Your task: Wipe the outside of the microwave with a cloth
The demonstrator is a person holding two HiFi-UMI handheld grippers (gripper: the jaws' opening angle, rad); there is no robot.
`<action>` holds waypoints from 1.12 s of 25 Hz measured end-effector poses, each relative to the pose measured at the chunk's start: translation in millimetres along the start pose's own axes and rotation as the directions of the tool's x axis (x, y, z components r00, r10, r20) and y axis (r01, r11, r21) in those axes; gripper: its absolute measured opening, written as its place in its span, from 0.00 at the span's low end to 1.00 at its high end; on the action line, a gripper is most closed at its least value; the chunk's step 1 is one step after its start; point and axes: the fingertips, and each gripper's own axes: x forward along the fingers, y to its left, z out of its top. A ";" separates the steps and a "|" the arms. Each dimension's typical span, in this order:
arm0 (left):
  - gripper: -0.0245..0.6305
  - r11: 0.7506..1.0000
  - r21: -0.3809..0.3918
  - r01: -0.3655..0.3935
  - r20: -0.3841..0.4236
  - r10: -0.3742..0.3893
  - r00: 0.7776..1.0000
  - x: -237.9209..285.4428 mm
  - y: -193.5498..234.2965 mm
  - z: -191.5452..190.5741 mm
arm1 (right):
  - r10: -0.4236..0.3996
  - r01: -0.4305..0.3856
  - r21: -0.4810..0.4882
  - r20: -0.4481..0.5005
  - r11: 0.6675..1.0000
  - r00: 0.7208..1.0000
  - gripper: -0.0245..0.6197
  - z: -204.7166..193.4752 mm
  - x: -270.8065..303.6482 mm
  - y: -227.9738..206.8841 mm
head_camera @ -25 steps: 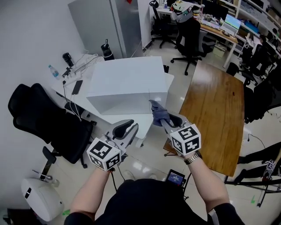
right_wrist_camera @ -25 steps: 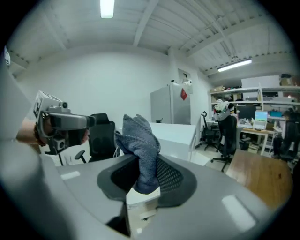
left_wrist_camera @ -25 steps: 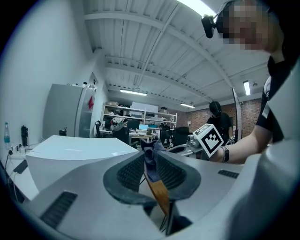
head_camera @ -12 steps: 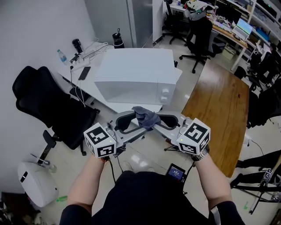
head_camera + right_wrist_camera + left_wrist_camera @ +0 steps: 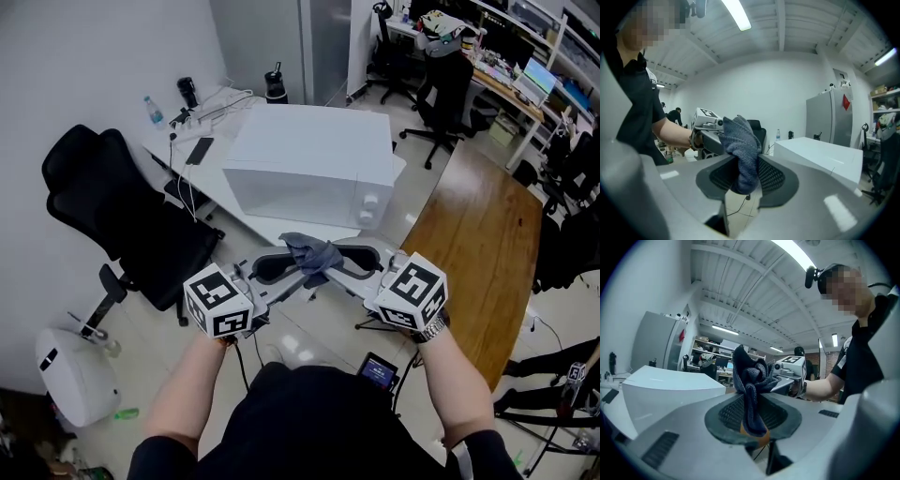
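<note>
Slanting inward: left forearm point(image 5: 192, 389), right forearm point(image 5: 450, 380).

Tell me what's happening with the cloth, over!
Left gripper just closed on cloth. Right gripper jaws just opening, cloth between them. Microwave ahead, cloth not on it; nothing blocking.

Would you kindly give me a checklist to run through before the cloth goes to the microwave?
1. Left gripper grips cloth: ok; its jaws have just been closing and clamp it.
2. Right gripper clear of cloth: not ok; its jaws have just been opening, yet cloth lies between them.
3. Microwave door shut: ok.
4. Space between cloth and microwave front free: ok.
5. Cloth spread flat for wiping: not ok; bunched.
</note>
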 end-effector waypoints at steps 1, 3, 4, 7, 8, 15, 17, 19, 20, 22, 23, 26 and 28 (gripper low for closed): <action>0.16 1.000 0.010 -0.026 0.001 0.026 1.000 -2.0 1.8 -0.6 | -0.014 0.014 -0.005 -0.002 1.000 1.000 0.24 -0.1 2.0 -0.5; 0.16 0.996 0.039 -0.086 -0.001 0.086 0.996 -6.5 5.4 -1.0 | -0.037 0.037 -0.009 -0.003 0.999 0.999 0.26 -0.1 5.5 -1.5; 0.16 0.991 0.056 -0.118 -0.003 0.119 0.993 -9.5 8.3 -0.9 | -0.045 0.045 -0.005 -0.001 0.999 0.999 0.27 0.2 7.7 -2.4; 0.15 0.973 0.094 -0.211 0.001 0.212 0.977 -23.4 23.1 1.2 | -0.068 0.068 0.015 0.006 0.998 0.998 0.28 2.9 17.1 -6.8; 0.15 0.965 0.101 -0.242 0.005 0.243 0.970 -28.9 29.1 1.6 | -0.077 0.077 0.017 0.008 0.997 0.997 0.28 4.1 19.6 -8.4; 0.15 0.882 0.104 -0.459 0.022 0.459 0.888 -70.6 83.2 -6.2 | -0.219 0.218 0.019 0.041 0.976 0.975 0.14 15.4 31.8 -35.7; 0.15 0.851 0.096 -0.516 0.023 0.516 0.856 -83.8 105.6 -8.6 | -0.268 0.267 0.026 0.052 0.963 0.962 0.04 21.1 39.7 -48.8; 0.15 0.819 0.085 -0.568 0.022 0.568 0.822 -96.6 129.5 -12.5 | -0.300 0.298 0.032 0.058 0.954 0.952 0.04 26.2 50.1 -61.0; 0.15 0.803 0.080 -0.591 0.019 0.591 0.806 -102.4 140.6 -16.4 | -0.312 0.310 0.034 0.061 0.950 0.948 0.04 27.9 55.2 -66.5; 0.15 0.775 0.071 -0.627 0.008 0.629 0.778 -113.4 162.0 -24.5 | -0.332 0.330 0.037 0.066 0.943 0.941 0.04 31.6 65.3 -77.1; 0.15 0.764 0.066 -0.642 0.003 0.644 0.765 -118.8 173.3 -27.5 | -0.341 0.339 0.039 0.069 0.940 0.938 0.04 34.8 71.0 -82.9; 0.15 0.735 0.051 -0.676 -0.014 0.678 0.735 -134.2 210.3 -36.8 | -0.361 0.359 0.047 0.079 0.932 0.929 0.04 45.4 91.4 -101.3; 0.15 0.720 0.042 -0.693 -0.026 0.694 0.719 -142.2 235.8 -43.6 | -0.371 0.368 0.052 0.084 0.929 0.925 0.04 51.2 106.3 -114.8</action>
